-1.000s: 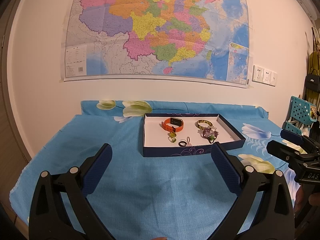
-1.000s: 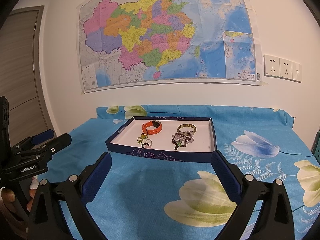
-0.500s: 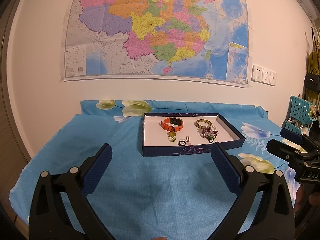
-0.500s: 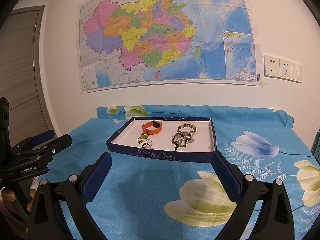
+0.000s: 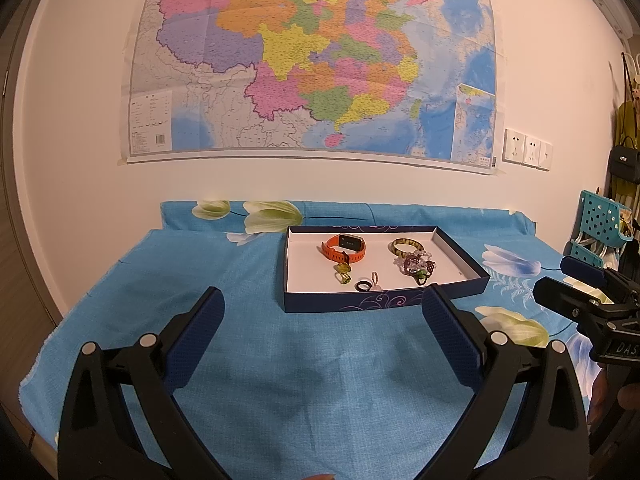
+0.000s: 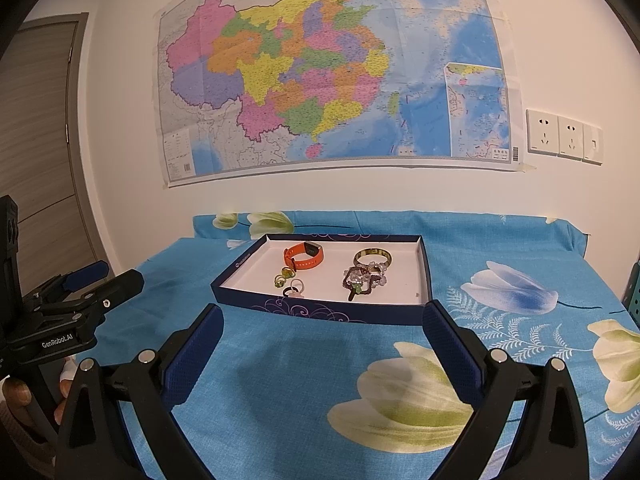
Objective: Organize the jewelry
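Both tongs held low over the blue flowered cloth on the counter [image 5: 248, 352], short of the tray. Left tongs [image 5: 322, 330] spread wide, nothing between the pads. Right tongs [image 6: 322, 334] likewise spread and empty.

All jewelry in view lies inside the shallow dark-blue tray [image 5: 384, 302] with the white floor. Left half: orange watch band [image 5: 344, 249] toward the back, a small green ring [image 5: 344, 274] just in front of it, a black ring [image 5: 363, 286] and a thin pale loop [image 5: 375, 279] near the front wall. Right half: yellow-green bangle [image 5: 407, 245] at the back, a heap of purple and clear beads [image 5: 418, 266] touching or nearly touching it in front. Whether that heap is one bracelet or several tangled, the view is too coarse to tell.

Stage: pieces already sit in the tray in two loose groups. This fits a sort that is finished with the tongs drawn back, and equally a tray waiting to be sorted. No move follows from that alone.

If a piece is to be handled: come in over the front wall, not through it; pinch rings across the band; take the bead heap at one strand so it does not drag the bangle.

Relative position: tray straight ahead of both tongs, beyond the fingertips, apart from them; its front wall spans roughly the gap between the pads in each wrist view.
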Demonstrator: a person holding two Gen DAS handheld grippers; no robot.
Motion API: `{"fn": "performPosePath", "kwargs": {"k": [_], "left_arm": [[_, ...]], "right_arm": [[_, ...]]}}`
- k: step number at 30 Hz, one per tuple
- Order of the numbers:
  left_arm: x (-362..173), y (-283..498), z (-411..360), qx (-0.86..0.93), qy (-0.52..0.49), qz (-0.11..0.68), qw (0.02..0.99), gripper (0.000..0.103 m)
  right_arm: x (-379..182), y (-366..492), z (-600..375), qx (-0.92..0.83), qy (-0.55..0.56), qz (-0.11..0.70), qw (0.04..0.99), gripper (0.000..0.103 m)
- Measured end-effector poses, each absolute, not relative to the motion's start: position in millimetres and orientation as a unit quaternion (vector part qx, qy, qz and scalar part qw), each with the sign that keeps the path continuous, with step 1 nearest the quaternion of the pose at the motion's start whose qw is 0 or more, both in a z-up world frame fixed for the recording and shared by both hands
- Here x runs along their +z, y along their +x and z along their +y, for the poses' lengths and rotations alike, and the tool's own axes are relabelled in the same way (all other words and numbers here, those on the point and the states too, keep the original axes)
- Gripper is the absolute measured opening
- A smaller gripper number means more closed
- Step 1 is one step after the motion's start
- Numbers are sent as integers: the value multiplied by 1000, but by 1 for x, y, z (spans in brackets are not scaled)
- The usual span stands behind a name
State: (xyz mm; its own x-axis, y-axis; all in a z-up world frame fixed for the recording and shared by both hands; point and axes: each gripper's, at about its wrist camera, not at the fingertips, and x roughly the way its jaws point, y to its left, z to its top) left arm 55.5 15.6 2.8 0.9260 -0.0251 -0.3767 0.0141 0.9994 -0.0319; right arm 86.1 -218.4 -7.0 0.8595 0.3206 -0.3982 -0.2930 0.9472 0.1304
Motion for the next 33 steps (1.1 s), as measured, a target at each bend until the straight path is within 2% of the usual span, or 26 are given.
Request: {"fn": "performPosePath", "kwargs": {"k": [33], "left_arm": [[-4,57,14,-17,-10,194,981,97]], "right_arm": [[-11,86,-222,158,30,216,963,96]]}}
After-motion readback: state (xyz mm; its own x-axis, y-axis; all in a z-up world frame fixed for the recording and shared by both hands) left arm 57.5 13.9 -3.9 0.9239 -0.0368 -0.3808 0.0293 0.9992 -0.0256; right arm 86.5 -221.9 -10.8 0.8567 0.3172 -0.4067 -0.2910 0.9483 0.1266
